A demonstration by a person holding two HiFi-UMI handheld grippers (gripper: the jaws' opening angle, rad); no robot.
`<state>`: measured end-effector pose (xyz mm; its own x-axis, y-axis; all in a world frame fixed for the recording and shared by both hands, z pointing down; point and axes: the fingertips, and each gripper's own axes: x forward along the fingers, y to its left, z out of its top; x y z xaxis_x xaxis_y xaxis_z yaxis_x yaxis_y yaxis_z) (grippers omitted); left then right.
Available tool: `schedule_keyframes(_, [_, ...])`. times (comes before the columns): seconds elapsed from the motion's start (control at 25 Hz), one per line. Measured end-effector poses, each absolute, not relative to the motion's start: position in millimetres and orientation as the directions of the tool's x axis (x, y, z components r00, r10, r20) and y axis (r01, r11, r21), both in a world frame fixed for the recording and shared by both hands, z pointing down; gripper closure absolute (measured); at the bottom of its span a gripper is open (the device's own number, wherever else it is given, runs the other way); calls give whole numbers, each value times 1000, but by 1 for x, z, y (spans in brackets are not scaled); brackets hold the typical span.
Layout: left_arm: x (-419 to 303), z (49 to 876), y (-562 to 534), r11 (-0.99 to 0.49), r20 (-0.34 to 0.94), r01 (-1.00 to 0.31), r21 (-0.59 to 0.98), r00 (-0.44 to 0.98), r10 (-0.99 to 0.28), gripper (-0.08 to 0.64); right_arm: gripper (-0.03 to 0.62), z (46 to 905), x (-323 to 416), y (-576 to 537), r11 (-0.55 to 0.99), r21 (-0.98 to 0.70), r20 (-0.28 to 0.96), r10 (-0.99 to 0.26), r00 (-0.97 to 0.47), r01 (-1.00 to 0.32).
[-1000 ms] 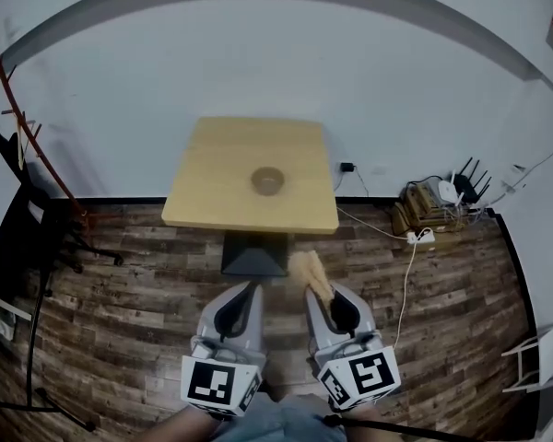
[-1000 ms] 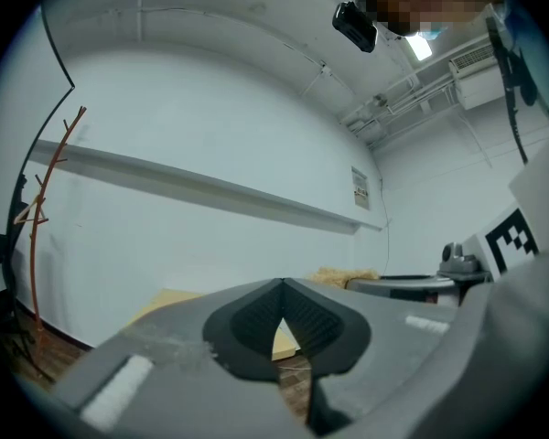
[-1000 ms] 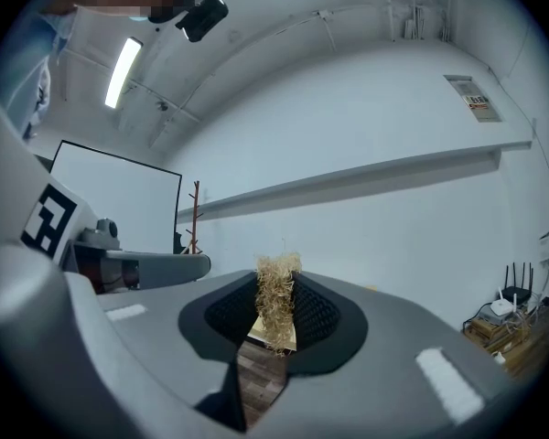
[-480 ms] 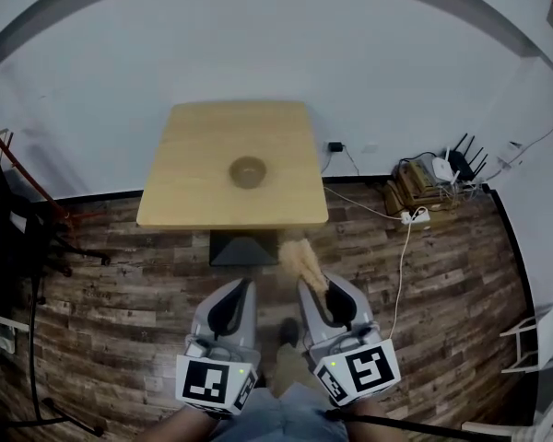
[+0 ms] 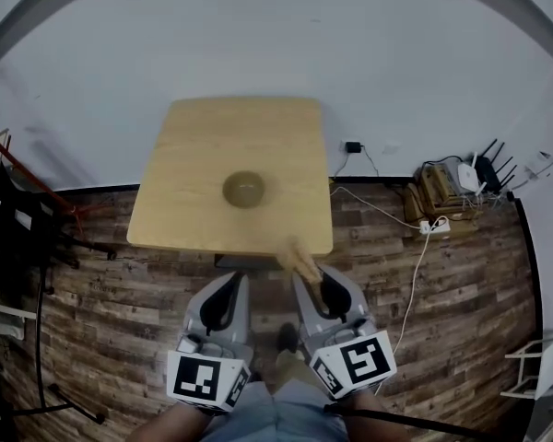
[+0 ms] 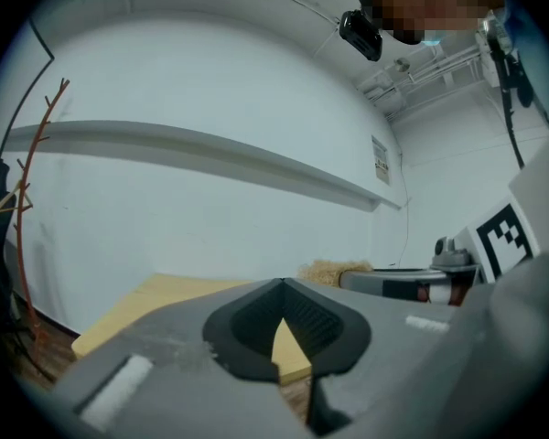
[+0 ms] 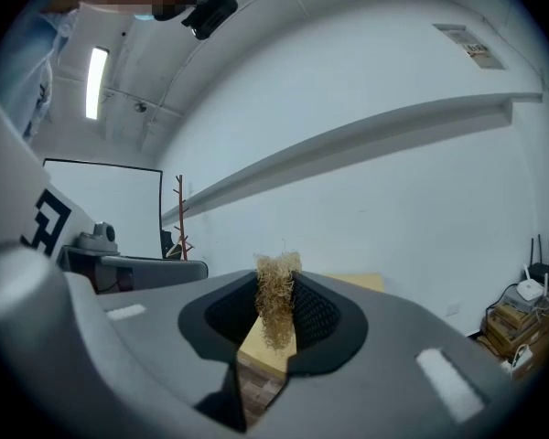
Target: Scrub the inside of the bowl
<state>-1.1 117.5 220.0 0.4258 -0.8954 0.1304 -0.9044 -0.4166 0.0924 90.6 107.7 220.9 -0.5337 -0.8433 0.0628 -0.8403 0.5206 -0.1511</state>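
A small brown bowl (image 5: 243, 189) stands near the middle of a square light-wood table (image 5: 194, 136). Both grippers are held low over the wood floor, short of the table's near edge. My left gripper (image 5: 237, 280) is shut with nothing between its jaws (image 6: 282, 287). My right gripper (image 5: 307, 278) is shut on a straw-coloured fibre scrubber (image 5: 298, 258), whose tuft sticks out past the jaw tips (image 7: 277, 305) and reaches the table's front edge in the head view. The bowl's inside is too small to make out.
The table's dark pedestal base (image 5: 249, 263) sits on the plank floor. A red coat stand (image 5: 18, 168) and dark chair (image 5: 23, 247) are at the left. A router, crate and power strip (image 5: 452, 187) with cables (image 5: 410, 284) lie at the right by the white wall.
The table and bowl have come nearer to the grippers and lower in the head view. The scrubber tuft now overlaps the table's front edge. Both grippers kept their hold.
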Motion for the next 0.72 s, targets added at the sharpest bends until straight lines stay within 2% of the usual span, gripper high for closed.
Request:
schedule_keyframes(0.36, [-1, 201, 55, -321, 138, -944, 72, 329, -934, 540, 504, 206, 96, 35, 600, -172, 21, -790, -612, -781])
schedule_keyframes(0.72, [-36, 206, 5, -255, 138, -961, 107, 269, -953, 540, 503, 207, 74, -14, 630, -152, 36, -766, -641, -762])
